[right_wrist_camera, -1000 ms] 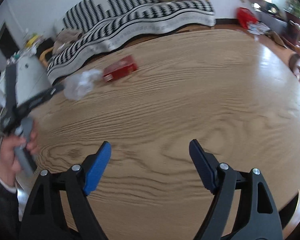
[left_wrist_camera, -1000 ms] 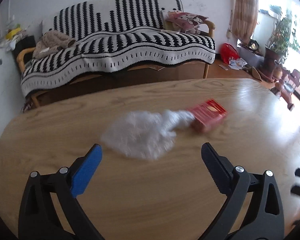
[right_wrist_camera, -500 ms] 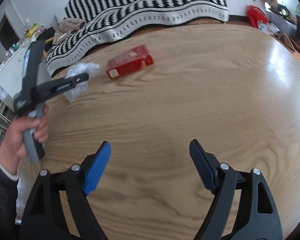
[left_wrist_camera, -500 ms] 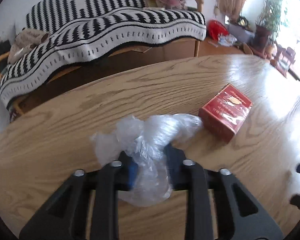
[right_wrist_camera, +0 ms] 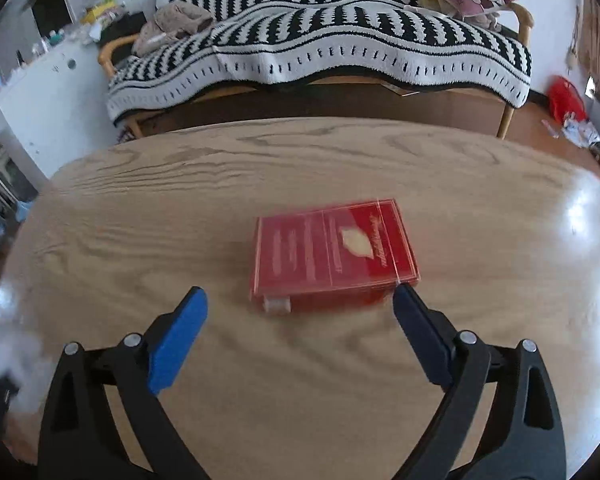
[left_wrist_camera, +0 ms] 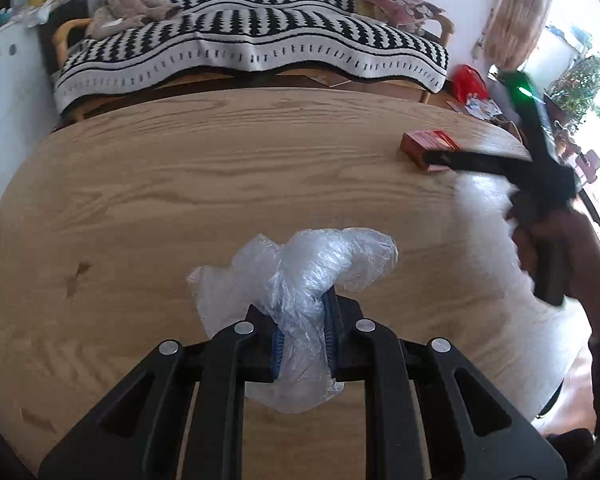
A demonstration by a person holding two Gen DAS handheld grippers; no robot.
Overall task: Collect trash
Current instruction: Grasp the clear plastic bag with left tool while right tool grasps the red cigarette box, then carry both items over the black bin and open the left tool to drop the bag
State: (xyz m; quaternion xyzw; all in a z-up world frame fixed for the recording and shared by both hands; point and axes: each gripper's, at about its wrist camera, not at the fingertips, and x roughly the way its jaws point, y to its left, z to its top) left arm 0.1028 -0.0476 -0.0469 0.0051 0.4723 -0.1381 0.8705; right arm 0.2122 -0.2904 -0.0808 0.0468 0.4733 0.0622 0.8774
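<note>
Left gripper [left_wrist_camera: 302,332]: a second ago wide open above the plastic bag [left_wrist_camera: 300,280]; now its fingers are closing, clenched on the bag.
Right gripper [right_wrist_camera: 300,308]: then over bare table [right_wrist_camera: 340,152]; now at the red box [right_wrist_camera: 332,254], fingers opening, box just ahead of them, not gripped.
Count: one bag, one box, both on the table, well apart.
Behind: one striped sofa [right_wrist_camera: 340,32].
</note>
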